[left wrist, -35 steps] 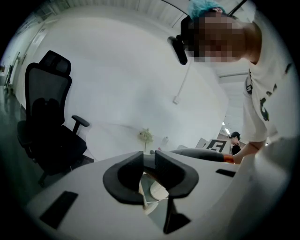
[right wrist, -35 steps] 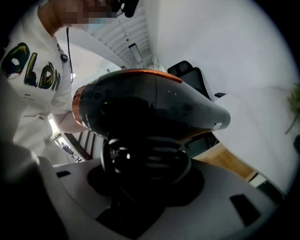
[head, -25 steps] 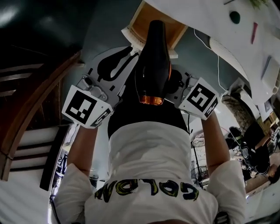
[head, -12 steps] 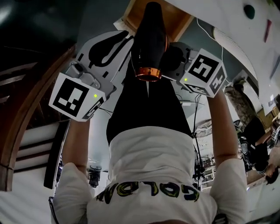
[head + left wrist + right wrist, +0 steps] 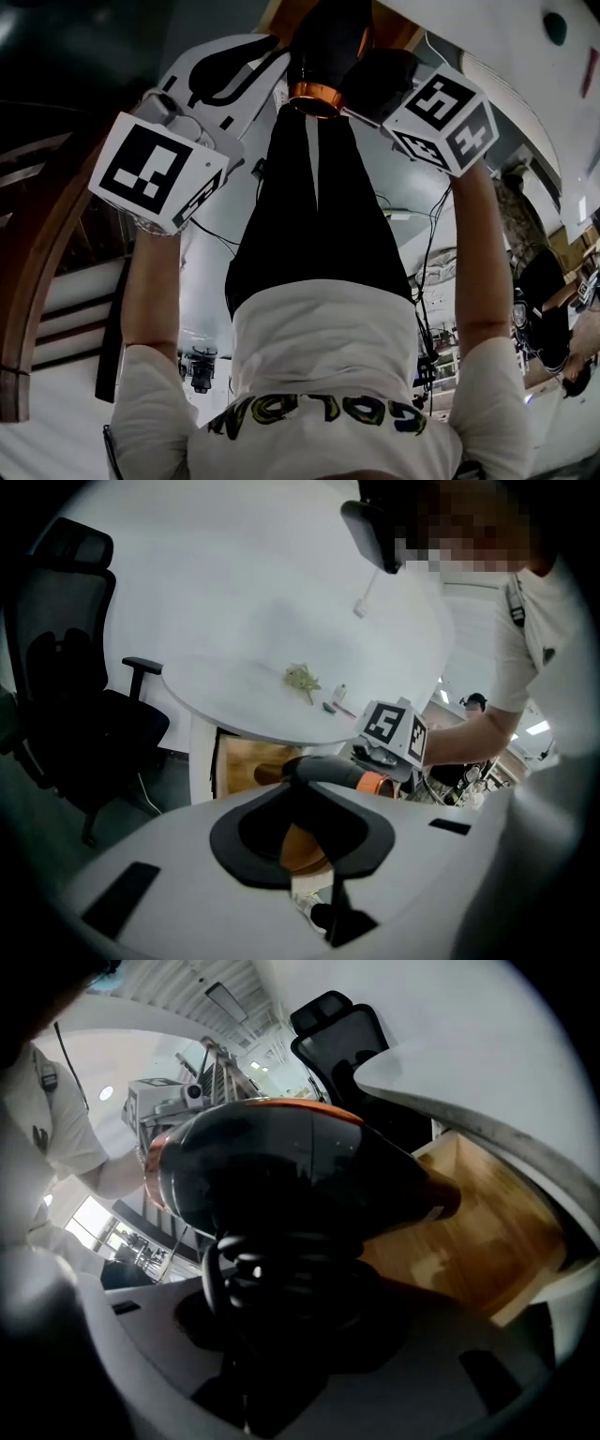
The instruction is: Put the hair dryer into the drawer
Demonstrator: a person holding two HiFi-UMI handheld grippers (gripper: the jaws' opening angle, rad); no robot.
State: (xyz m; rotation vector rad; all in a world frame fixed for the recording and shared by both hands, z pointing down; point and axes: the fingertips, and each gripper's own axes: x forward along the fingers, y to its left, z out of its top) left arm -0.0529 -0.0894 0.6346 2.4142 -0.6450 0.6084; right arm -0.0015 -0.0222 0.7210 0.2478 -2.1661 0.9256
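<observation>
Black with an orange ring, the hair dryer [image 5: 272, 1176] sits tight in our right claw [image 5: 281, 1288], which is clenched on its handle and curly cord. Its nose pokes out over the open wood drawer [image 5: 469, 1232] under the white table [image 5: 281, 649]. Our left claw [image 5: 300, 832] is closed with nothing in it, just beside the hair dryer.

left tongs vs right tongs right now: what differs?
Load: the right tongs grip the hair dryer, coiled cord between them; the left tongs hold nothing, and the wood of the drawer shows through their gap.
Spread: the right tongs stand wide around the hair dryer; the left tongs are closed together.
Shared: both point toward the open drawer under the white table.
</observation>
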